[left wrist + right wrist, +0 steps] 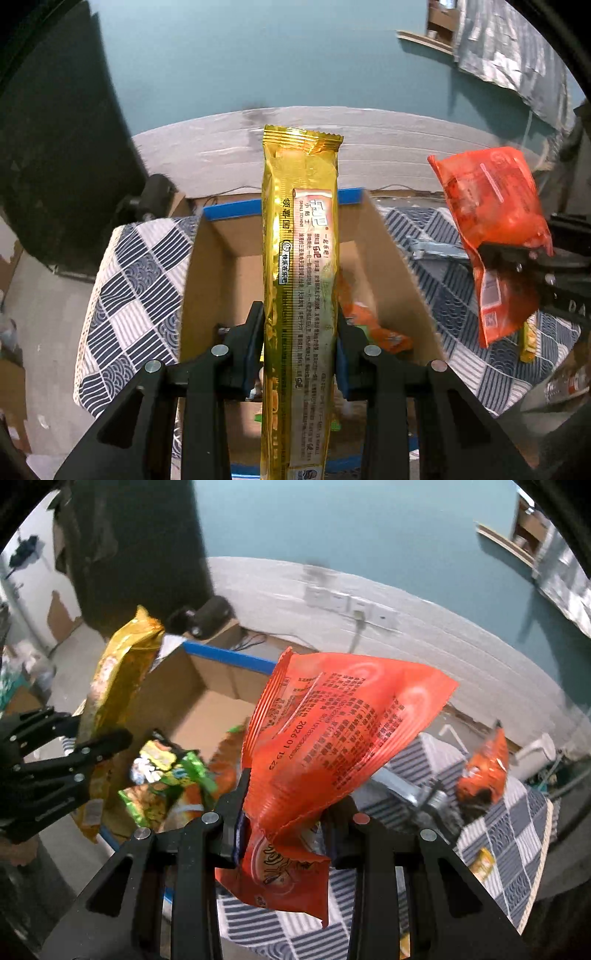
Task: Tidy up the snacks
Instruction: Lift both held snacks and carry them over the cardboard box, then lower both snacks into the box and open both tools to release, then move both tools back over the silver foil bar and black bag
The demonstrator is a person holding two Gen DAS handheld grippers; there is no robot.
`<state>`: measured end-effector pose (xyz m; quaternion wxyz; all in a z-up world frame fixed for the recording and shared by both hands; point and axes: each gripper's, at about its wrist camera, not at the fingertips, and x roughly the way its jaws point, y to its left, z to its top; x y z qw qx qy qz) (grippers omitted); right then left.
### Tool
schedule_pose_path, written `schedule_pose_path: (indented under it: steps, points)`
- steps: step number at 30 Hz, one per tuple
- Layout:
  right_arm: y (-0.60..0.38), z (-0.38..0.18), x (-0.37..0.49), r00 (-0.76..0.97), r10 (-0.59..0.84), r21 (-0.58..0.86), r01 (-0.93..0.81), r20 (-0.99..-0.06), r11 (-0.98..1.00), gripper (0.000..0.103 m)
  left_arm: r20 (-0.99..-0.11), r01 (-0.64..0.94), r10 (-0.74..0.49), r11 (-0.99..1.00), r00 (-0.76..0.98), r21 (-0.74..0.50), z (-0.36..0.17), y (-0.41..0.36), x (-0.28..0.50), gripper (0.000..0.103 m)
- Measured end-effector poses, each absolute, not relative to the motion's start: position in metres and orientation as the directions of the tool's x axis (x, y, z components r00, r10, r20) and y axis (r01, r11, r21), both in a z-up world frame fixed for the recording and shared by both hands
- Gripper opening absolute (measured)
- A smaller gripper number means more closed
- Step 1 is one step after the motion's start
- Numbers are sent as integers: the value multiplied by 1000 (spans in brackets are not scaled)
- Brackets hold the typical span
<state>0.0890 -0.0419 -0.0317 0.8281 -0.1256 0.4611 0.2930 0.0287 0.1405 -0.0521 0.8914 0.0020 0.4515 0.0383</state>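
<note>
My left gripper (300,332) is shut on a long gold snack pack (301,258), held upright over an open cardboard box (207,280) with blue tape on its rim. Orange packets (373,328) lie inside the box. My right gripper (284,812) is shut on a crumpled orange snack bag (332,734). In the left wrist view that orange bag (491,221) hangs to the right of the box. From the right wrist view the box (207,701) lies to the left, holding green packets (166,771), with the left gripper (74,753) and gold pack (114,686) over it.
A table with a blue-and-white checked cloth (125,295) carries the box. On the cloth to the right lie another orange bag (484,768), a silver packet (417,794) and a small yellow packet (482,864). A grey and teal wall (258,66) rises behind.
</note>
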Motion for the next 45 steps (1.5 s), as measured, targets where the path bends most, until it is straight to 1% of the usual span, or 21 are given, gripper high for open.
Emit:
schedule_pose_path:
  steps: [6,9,16,18,21,23,24,25,26,31,33,39,45]
  points:
    - [-6,-49,85,350,379,72,-646,-857,760,31,-815,-116,68,993,575,1,-61,162,30,33]
    - [7,-56,83,324,383,87,-655,-865,750,31,-819,-134,80,991,569,4,-66,169,32,33]
    - [19,-72,82,272,392,118,-673,-879,730,31,-832,-142,73,990,550,-8,-74,176,37,33]
    - [21,-74,81,254,406,135,-682,-878,719,35,-833,-141,70,990,548,-9,-75,176,37,34]
    - [22,-74,80,251,414,139,-689,-875,711,37,-825,-143,76,990,559,-5,-73,176,36,35]
    - [22,-74,79,255,415,135,-691,-873,710,41,-821,-141,81,990,565,0,-71,176,36,41]
    - [20,-73,78,258,417,135,-690,-872,711,45,-820,-143,85,990,565,4,-71,175,36,46]
    - [19,-72,78,263,417,135,-686,-870,715,48,-818,-147,91,989,567,8,-70,175,36,46]
    - [16,-71,79,269,418,135,-680,-868,720,53,-818,-149,94,989,568,10,-70,175,36,46]
    - [0,-64,82,299,415,129,-658,-859,741,57,-820,-144,96,989,564,17,-71,171,36,47]
    - [-11,-61,85,316,410,124,-643,-856,755,63,-822,-136,93,991,562,20,-71,167,36,47]
    - [-45,-61,97,344,387,130,-580,-856,804,64,-818,-85,63,996,572,17,-67,141,39,50]
    - [-85,-62,111,373,354,131,-508,-858,852,64,-810,-14,34,999,585,32,-58,101,51,50]
